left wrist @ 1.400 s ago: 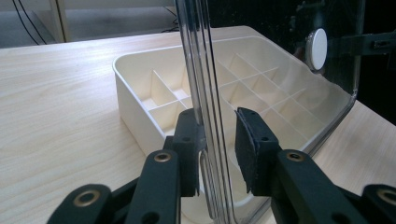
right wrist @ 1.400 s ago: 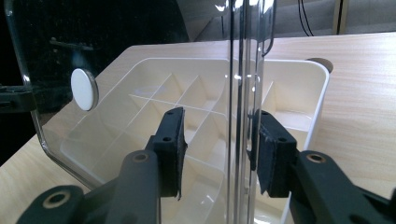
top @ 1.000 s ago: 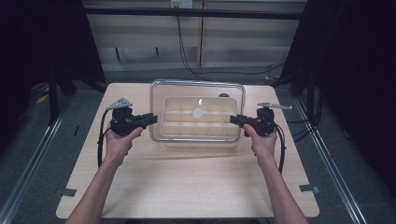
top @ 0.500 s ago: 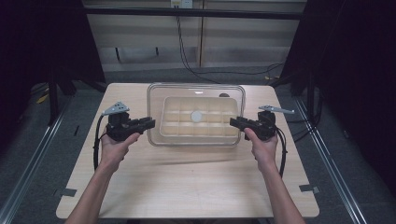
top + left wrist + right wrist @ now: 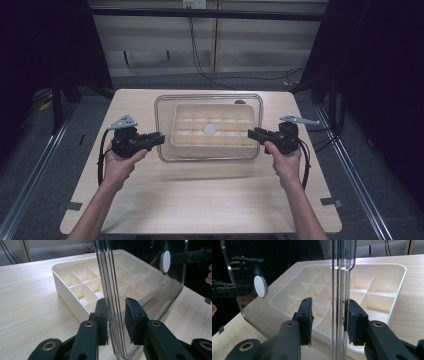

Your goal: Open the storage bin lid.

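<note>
High view first: a clear lid (image 5: pixel 165 125) hangs above a cream compartment tray (image 5: pixel 210 131) near the far middle of the wooden table (image 5: pixel 200 200), one gripper on each short side. The left gripper (image 5: pixel 159 140) has the lid's left rim between its jaws, and the right gripper (image 5: pixel 251 133) has the right rim; the right jaws have just been closing, with the rim between them. Both read as clamped on the lid's edges.

Over to the left gripper view: the lid's rounded rim runs edge-on between the two black pads (image 5: pixel 103 315), its corner curving down just past them. One pad sits tight on the plastic; the other looks slightly off it, though the angle makes that hard to judge. A white round knob (image 5: pixel 165 258) sits at the lid's centre, well clear of the jaws.

Right gripper view now: the rim stands between the pads, the tray's dividers showing beneath and through the plastic. The tray's rim lies inside the lid's outline. Wide bare tabletop lies toward the person, narrower strips at both sides.
</note>
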The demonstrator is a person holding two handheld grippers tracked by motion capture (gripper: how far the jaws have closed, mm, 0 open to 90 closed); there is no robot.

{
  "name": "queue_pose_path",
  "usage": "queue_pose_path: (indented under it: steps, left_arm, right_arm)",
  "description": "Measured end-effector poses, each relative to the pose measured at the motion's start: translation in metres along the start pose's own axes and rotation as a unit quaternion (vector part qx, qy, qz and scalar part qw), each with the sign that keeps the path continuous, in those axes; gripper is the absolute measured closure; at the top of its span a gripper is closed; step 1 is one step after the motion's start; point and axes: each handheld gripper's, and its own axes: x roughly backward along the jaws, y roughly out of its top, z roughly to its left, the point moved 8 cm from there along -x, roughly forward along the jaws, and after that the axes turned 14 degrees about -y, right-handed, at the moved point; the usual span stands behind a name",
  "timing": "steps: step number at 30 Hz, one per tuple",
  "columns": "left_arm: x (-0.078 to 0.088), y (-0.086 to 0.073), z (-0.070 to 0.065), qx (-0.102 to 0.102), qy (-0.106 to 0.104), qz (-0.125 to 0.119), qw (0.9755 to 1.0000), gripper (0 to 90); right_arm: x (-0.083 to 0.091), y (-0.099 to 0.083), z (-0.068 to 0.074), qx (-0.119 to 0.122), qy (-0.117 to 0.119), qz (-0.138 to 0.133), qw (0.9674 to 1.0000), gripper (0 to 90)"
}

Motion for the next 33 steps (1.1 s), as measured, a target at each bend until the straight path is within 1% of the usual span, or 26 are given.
queue_pose_path:
  steps: [2, 4, 8, 9, 12, 17, 19, 20, 22, 25, 26, 30, 31, 32, 33]
  left_arm:
    - [0.0, -0.001, -0.001, -0.001, 0.0, 0.001, 1.0, 72.9]
    - [0.0, -0.002, -0.002, 0.003, -0.002, 0.001, 1.0, 72.9]
    - [0.002, -0.004, -0.005, 0.006, -0.009, -0.003, 0.9999, 73.2]
    - [0.003, -0.005, -0.005, 0.002, -0.008, 0.001, 1.0, 73.3]
    - [0.005, -0.006, -0.007, 0.004, -0.008, -0.004, 1.0, 73.3]
    - [0.007, -0.009, -0.011, 0.001, -0.011, 0.001, 0.9999, 73.4]
    - [0.007, -0.01, -0.011, 0.004, -0.006, -0.004, 1.0, 73.5]
    - [0.007, -0.012, -0.012, 0.002, -0.006, -0.003, 1.0, 73.6]
    - [0.006, -0.015, -0.014, -0.001, -0.007, 0.004, 1.0, 73.8]
    - [0.006, -0.017, -0.017, 0.0, -0.013, 0.006, 0.9999, 73.8]
    - [0.005, -0.019, -0.018, -0.002, -0.011, 0.01, 0.9999, 73.7]
    - [0.006, -0.023, -0.02, 0.002, -0.014, 0.014, 0.9998, 73.8]
    - [0.006, -0.024, -0.021, 0.001, -0.013, 0.016, 0.9998, 73.8]
    - [0.006, -0.025, -0.021, -0.003, -0.011, 0.024, 0.9996, 73.7]
    - [0.006, -0.026, -0.022, -0.001, -0.013, 0.024, 0.9996, 73.8]
  right_arm:
    - [0.001, -0.001, 0.0, -0.002, 0.0, 0.002, 1.0, 61.2]
    - [0.002, -0.002, 0.0, -0.003, -0.002, 0.002, 1.0, 61.2]
    - [0.007, -0.002, 0.003, 0.003, -0.003, 0.0, 1.0, 61.3]
    - [0.008, -0.003, 0.004, 0.004, -0.003, 0.001, 1.0, 61.4]
    - [0.01, -0.003, 0.005, 0.008, -0.002, 0.001, 1.0, 61.6]
    - [0.013, -0.008, 0.006, 0.003, 0.005, 0.003, 1.0, 62.2]
    - [0.014, -0.012, 0.006, -0.001, 0.008, 0.006, 0.9999, 62.6]
    - [0.015, -0.013, 0.006, 0.002, 0.01, 0.005, 0.9999, 62.6]
    - [0.015, -0.016, 0.006, 0.004, 0.007, 0.01, 0.9999, 62.0]
    - [0.016, -0.021, 0.004, -0.005, 0.006, 0.014, 0.9999, 61.9]
    - [0.016, -0.022, 0.004, -0.007, 0.005, 0.016, 0.9998, 61.9]
    - [0.018, -0.03, 0.004, -0.001, 0.005, 0.026, 0.9996, 62.0]
    - [0.019, -0.031, 0.005, 0.0, 0.005, 0.028, 0.9996, 61.9]
    - [0.02, -0.032, 0.005, 0.001, 0.004, 0.028, 0.9996, 61.9]
    - [0.022, -0.033, 0.006, 0.001, 0.004, 0.029, 0.9996, 62.0]
